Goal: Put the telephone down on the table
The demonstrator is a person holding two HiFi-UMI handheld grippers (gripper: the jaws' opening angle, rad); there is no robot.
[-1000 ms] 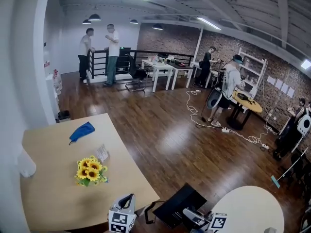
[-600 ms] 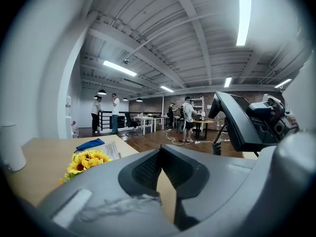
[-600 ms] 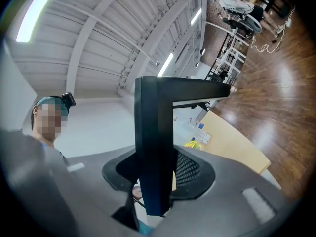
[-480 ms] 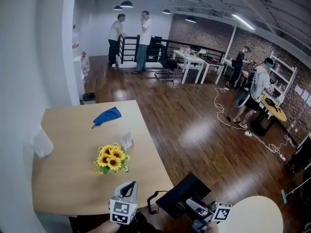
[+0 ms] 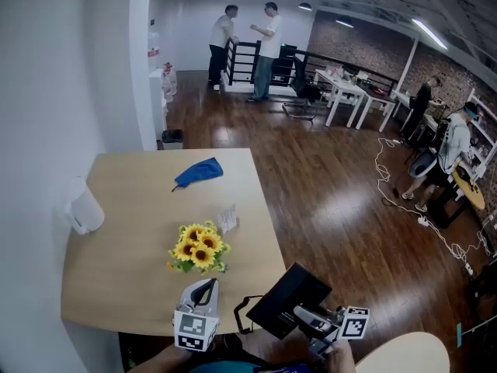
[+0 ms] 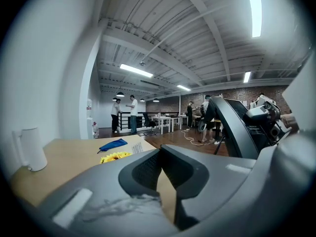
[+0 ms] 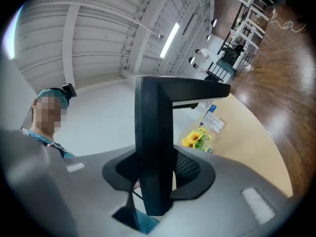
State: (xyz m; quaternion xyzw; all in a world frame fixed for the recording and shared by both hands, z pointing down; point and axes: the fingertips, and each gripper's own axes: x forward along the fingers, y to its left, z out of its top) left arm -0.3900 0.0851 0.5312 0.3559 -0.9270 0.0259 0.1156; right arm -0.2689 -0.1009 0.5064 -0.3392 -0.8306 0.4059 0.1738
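The telephone [image 5: 286, 300] is a flat black slab held on edge off the near right corner of the wooden table [image 5: 132, 208]. My right gripper [image 5: 301, 315] is shut on it, and in the right gripper view the telephone [image 7: 153, 147] stands upright between the jaws of the right gripper [image 7: 155, 174]. My left gripper [image 5: 203, 290] hovers at the table's near edge, just in front of the sunflowers [image 5: 199, 249]. In the left gripper view the jaws of the left gripper [image 6: 160, 154] meet at the tips with nothing in them, and the telephone [image 6: 232, 127] shows to the right.
On the table lie a blue cloth [image 5: 199, 172], a small printed packet [image 5: 227, 217] and a white jug [image 5: 84, 210] by the wall. A round white table [image 5: 404, 356] is at the bottom right. Dark wood floor lies beyond, with people [image 5: 268, 49] far back.
The view has swung so the wooden table now sits in the middle. Both grippers have moved toward its near edge, the right one still holding the telephone.
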